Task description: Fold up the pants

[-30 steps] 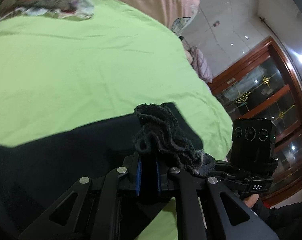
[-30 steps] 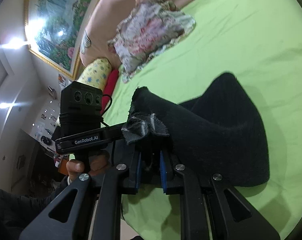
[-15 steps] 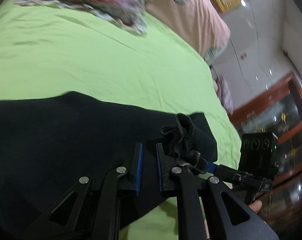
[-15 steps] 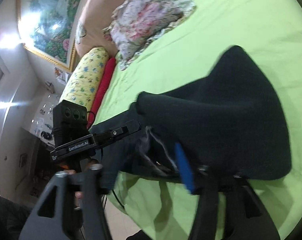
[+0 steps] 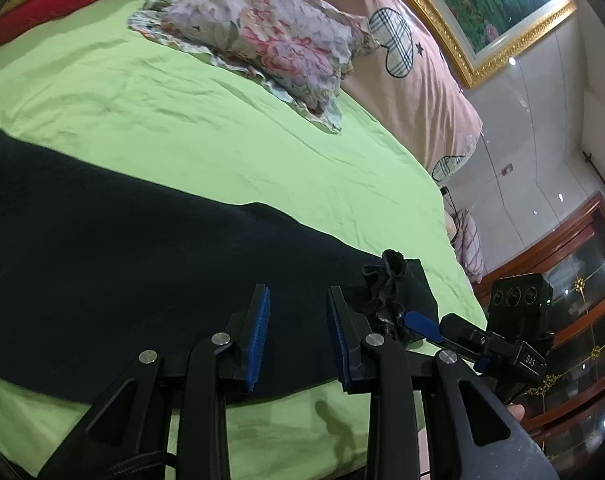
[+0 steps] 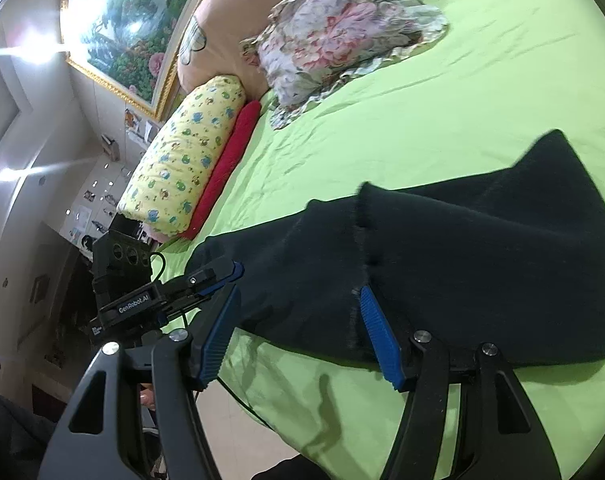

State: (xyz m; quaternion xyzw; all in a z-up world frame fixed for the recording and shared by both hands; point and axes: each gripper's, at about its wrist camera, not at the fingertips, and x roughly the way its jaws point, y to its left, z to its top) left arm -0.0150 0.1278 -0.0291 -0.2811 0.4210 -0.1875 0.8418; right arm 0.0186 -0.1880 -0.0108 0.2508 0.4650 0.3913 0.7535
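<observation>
Black pants (image 5: 142, 248) lie flat across the green bed sheet (image 5: 182, 120), near its front edge. In the right wrist view the pants (image 6: 482, 256) show a folded layer with an edge running down the middle. My left gripper (image 5: 298, 312) is open and empty just above the pants. My right gripper (image 6: 298, 312) is open wide over the pants' near edge and holds nothing. The right gripper's blue fingertip (image 5: 420, 325) sits beside a bunched cuff (image 5: 390, 280). The left gripper also shows in the right wrist view (image 6: 206, 280).
A floral pillow (image 5: 270, 36) lies at the far side of the bed, a pink headboard cushion (image 5: 422, 80) behind it. A yellow patterned pillow (image 6: 186, 160) and red pillow (image 6: 230, 156) lie at one end. A wooden cabinet (image 5: 574, 300) stands beyond the bed.
Both grippers have opened and let go of the black cloth they were pinching. The pants have dropped flat onto the sheet.
</observation>
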